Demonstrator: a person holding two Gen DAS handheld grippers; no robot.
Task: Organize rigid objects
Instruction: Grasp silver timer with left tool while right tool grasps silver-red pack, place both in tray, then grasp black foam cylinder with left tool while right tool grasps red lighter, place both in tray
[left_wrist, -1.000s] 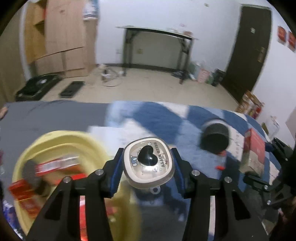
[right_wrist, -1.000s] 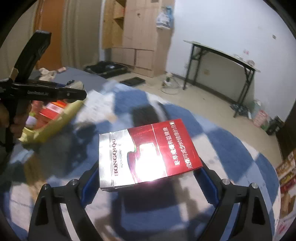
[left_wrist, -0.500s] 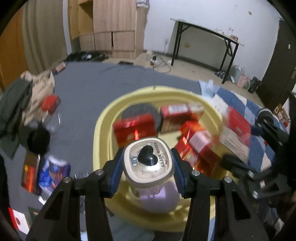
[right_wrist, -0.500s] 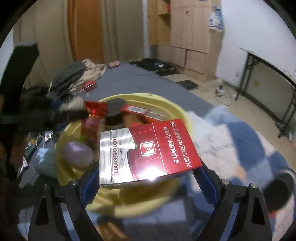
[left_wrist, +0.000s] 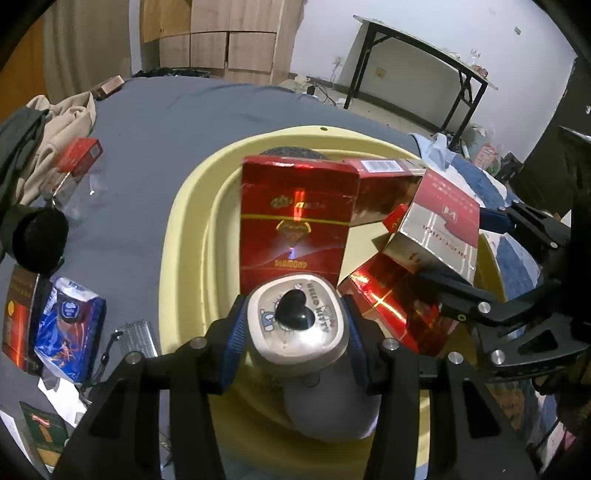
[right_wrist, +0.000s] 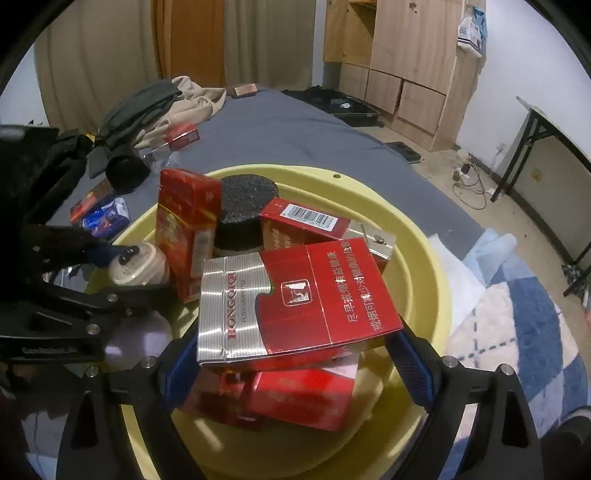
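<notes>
While both grippers hang over the yellow basin (left_wrist: 192, 206), each has its jaws closed on 1 object. The left gripper (left_wrist: 295, 328) clamps a small bottle with a cream Hello Kitty cap (left_wrist: 297, 319) by the cap, its blue pads pressed to either side; the lilac body of the bottle hangs inside the near wall of the basin. The right gripper (right_wrist: 295, 354) clamps a red and silver Hongqiqu cigarette pack (right_wrist: 295, 299) by its 2 short ends, held flat above the basin's near half and over a red pack (right_wrist: 295, 398) lying on the basin floor.

Inside the basin, just beyond the bottle, a red Diamond pack (left_wrist: 295, 218) stands upright. Behind it, near the basin's far wall, sits a black round container (right_wrist: 247, 206), and to the right of that container a red pack with a barcode (right_wrist: 306, 221) lies tilted on its side.

The basin rests on a bed with a grey sheet (left_wrist: 155, 122). To the left of the basin, on the sheet, lie a blue snack packet (left_wrist: 70, 328), a black cylinder (left_wrist: 38, 240) and a further red pack (left_wrist: 79, 155); beyond these, a heap of clothes (right_wrist: 162, 107). Right of the basin lies a blue and white checked blanket (right_wrist: 535, 314). Farthest off stand wooden cupboards (right_wrist: 410, 70) and a black-legged table (left_wrist: 417, 48) against the white wall.
</notes>
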